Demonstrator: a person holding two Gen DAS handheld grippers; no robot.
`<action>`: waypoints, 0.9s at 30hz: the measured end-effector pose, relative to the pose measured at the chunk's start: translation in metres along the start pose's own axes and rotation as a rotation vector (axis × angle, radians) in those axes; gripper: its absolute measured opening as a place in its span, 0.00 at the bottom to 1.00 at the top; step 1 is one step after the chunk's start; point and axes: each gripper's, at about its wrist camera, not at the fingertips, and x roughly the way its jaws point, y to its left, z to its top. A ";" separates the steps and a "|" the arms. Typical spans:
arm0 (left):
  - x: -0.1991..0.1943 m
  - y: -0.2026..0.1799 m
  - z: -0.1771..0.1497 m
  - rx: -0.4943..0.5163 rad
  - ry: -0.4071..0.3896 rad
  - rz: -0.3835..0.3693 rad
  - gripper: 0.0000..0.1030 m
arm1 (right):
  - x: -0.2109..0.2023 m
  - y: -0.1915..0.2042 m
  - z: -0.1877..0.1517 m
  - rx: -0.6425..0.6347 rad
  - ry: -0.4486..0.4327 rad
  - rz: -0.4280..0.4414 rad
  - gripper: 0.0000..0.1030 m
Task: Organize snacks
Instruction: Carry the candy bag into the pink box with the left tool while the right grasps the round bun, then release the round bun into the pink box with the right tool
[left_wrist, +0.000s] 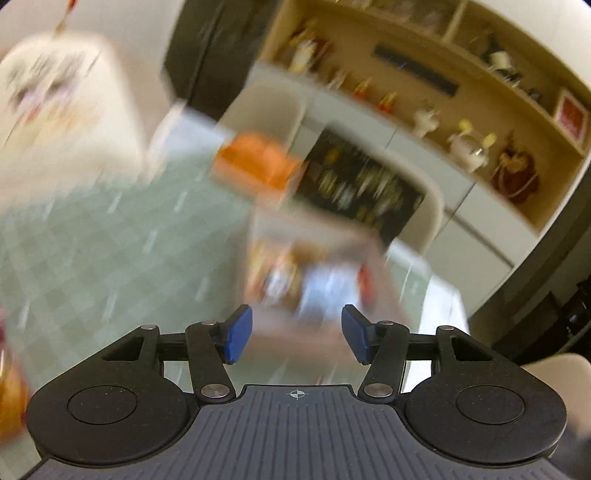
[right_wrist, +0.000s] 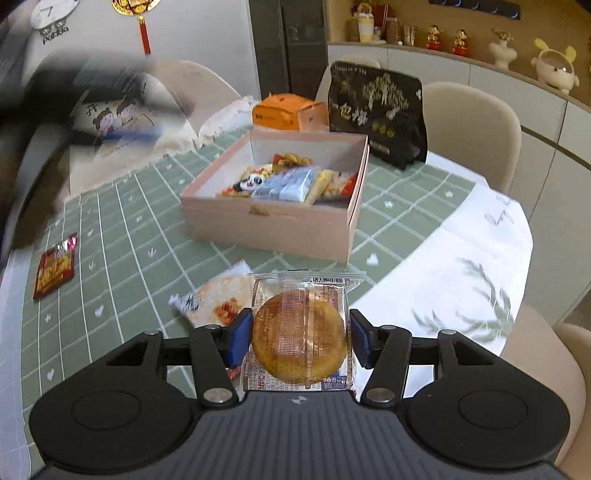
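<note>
Each camera sits on its gripper and looks forward over the table. Both see the pink box (left_wrist: 314, 273) (right_wrist: 273, 206) at 12 o'clock. The left view is closer and blurry.

Beige chairs (right_wrist: 476, 125) ring the green-checked counter (right_wrist: 122, 236); behind it, a figurine-lined shelf (right_wrist: 480, 55) and grey wall (right_wrist: 207, 40).
</note>
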 end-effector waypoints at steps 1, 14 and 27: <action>-0.001 0.009 -0.017 -0.039 0.036 0.004 0.58 | 0.000 -0.002 0.009 0.003 -0.021 0.013 0.53; -0.039 0.075 -0.096 -0.227 0.105 0.167 0.56 | 0.085 0.003 0.105 -0.022 -0.043 0.115 0.78; -0.085 0.118 -0.115 -0.324 0.055 0.224 0.53 | 0.078 0.071 -0.002 -0.116 0.160 0.222 0.46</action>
